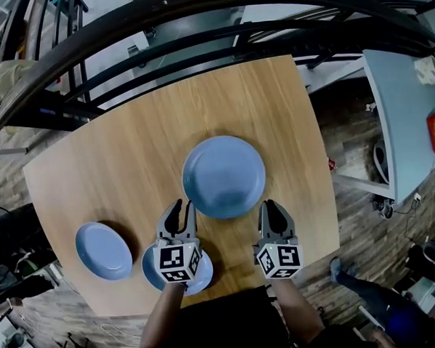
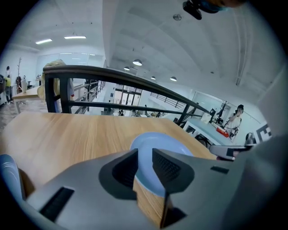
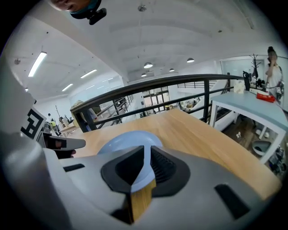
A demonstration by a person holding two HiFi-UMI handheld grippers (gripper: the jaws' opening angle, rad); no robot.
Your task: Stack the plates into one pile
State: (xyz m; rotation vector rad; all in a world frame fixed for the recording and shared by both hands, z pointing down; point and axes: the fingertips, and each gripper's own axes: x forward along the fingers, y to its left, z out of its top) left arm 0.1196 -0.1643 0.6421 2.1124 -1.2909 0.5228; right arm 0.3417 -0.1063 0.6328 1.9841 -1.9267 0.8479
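Observation:
A large blue plate (image 1: 223,176) (image 2: 158,143) (image 3: 126,139) lies at the middle of the wooden table (image 1: 129,152). A smaller blue plate (image 1: 103,250) (image 2: 8,173) sits near the front left edge. A third blue plate (image 1: 202,274) lies at the front edge, mostly hidden under my left gripper's marker cube. My left gripper (image 1: 184,208) (image 2: 141,155) is open and empty, its tips just short of the large plate's near left rim. My right gripper (image 1: 271,204) (image 3: 146,155) points at the near right rim with a narrow gap between its jaws and nothing in them.
A dark curved railing (image 1: 195,25) runs behind the table's far edge. A pale blue-grey table (image 1: 407,109) stands to the right, and a person (image 3: 272,67) is by it. Bare wood surrounds the large plate.

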